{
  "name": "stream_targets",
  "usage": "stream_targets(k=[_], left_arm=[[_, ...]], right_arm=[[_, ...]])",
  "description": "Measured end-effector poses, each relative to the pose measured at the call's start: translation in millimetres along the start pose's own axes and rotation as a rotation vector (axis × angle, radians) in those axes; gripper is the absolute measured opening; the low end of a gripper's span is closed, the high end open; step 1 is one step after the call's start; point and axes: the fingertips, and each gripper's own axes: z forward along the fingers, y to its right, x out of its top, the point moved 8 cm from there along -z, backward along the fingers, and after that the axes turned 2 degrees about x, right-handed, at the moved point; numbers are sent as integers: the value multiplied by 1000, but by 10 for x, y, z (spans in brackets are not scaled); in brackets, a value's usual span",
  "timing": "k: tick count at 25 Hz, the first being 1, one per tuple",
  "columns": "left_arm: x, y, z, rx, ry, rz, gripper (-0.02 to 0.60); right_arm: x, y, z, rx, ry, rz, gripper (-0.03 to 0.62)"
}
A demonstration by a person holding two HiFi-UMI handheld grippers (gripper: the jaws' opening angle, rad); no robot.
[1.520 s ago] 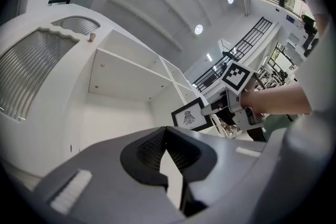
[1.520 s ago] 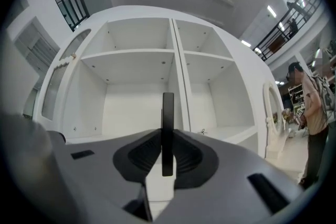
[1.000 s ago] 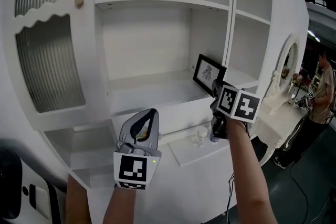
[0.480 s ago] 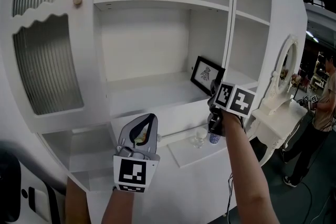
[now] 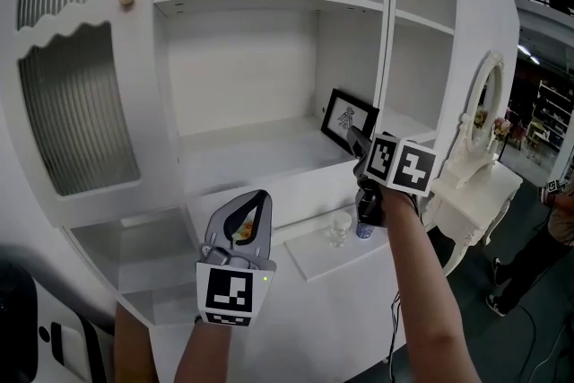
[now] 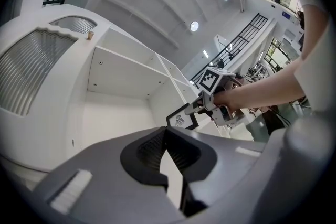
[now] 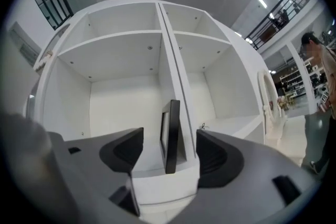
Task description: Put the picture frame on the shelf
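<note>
Looks like the release step. Your right gripper (image 5: pixel 360 142) has just been opening its jaws. The picture frame (image 7: pixel 170 134) stands upright between them, pads clear of it. It sits on the shelf (image 5: pixel 242 152), at the right end of the left bay, by the divider (image 5: pixel 387 31). Next, likely: draw straight back toward yourself without clipping it. Left gripper (image 5: pixel 252 209) clenched, empty. That bay shows only the frame.

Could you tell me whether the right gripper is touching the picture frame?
Apart. The right gripper view shows it: the right gripper has just been opening, with clear gaps either side of the picture frame between its jaws.
</note>
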Motion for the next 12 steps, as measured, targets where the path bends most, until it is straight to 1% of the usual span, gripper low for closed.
stream_targets(k=[5,8,12], left_arm=[[73,61,-47,-10,9,-3,9],[115,79,-97,-17,16,-7,9],[168,93,-180,-30,25,-13,9]], right_arm=[[-15,-49,-184,-11,-15,-47,284],[-35,-127,-334,-17,-12,-100,284],[-100,-298,-590,20,15,-167,284]])
